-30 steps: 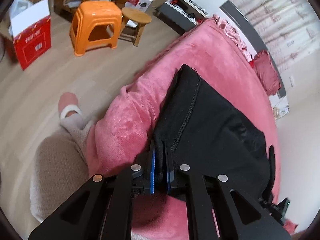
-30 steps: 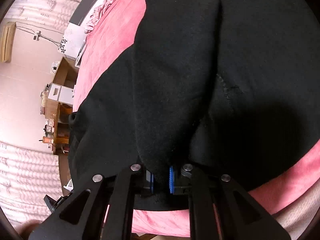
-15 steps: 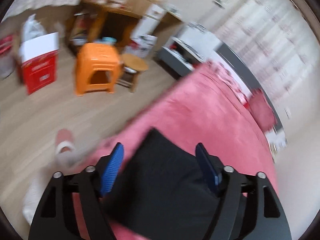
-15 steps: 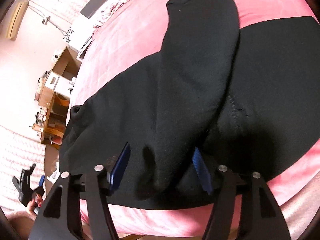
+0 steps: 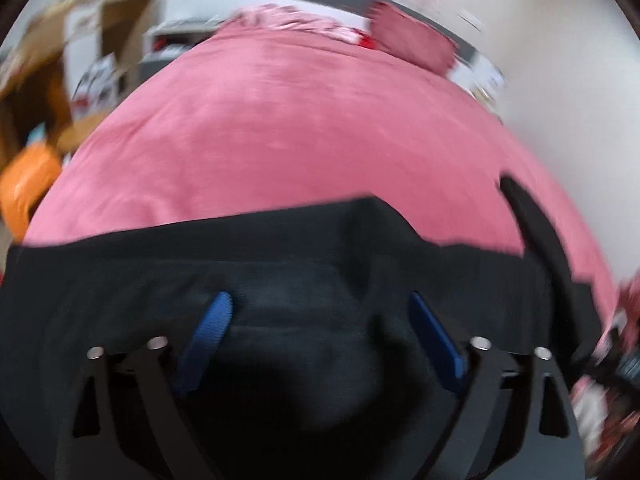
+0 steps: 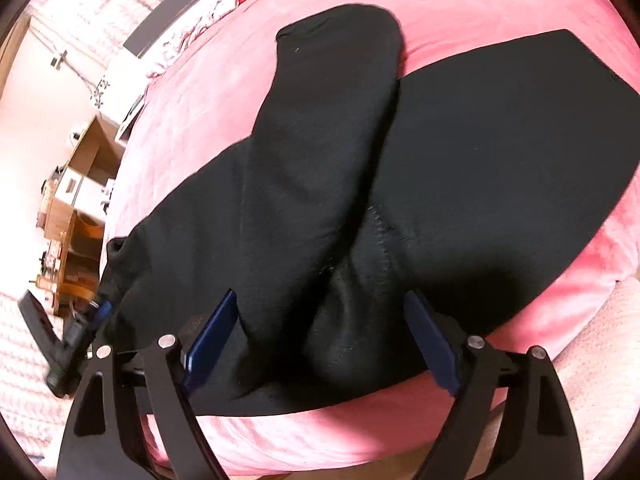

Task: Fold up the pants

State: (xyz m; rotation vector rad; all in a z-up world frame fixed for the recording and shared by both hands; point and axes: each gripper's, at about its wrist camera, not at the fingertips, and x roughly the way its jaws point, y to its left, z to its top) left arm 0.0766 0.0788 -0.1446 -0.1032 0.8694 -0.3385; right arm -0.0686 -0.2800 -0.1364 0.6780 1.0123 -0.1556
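The black fabric pants (image 6: 400,200) lay spread on the pink plush bed cover (image 6: 460,4), one leg folded over the other, w/ a wooden desk (image 6: 80,184) left of the bed.

Black pants (image 6: 320,200) lie spread on a pink bed (image 6: 460,4), one leg folded up toward twelve o'clock over the other, which stretches toward two o'clock. The right claw (image 6: 320,332) hovers at six o'clock, jaws opening, its blue pads either side of a raised fold without pressing it. The left claw (image 6: 76,328) shows at eight o'clock by the waistband.
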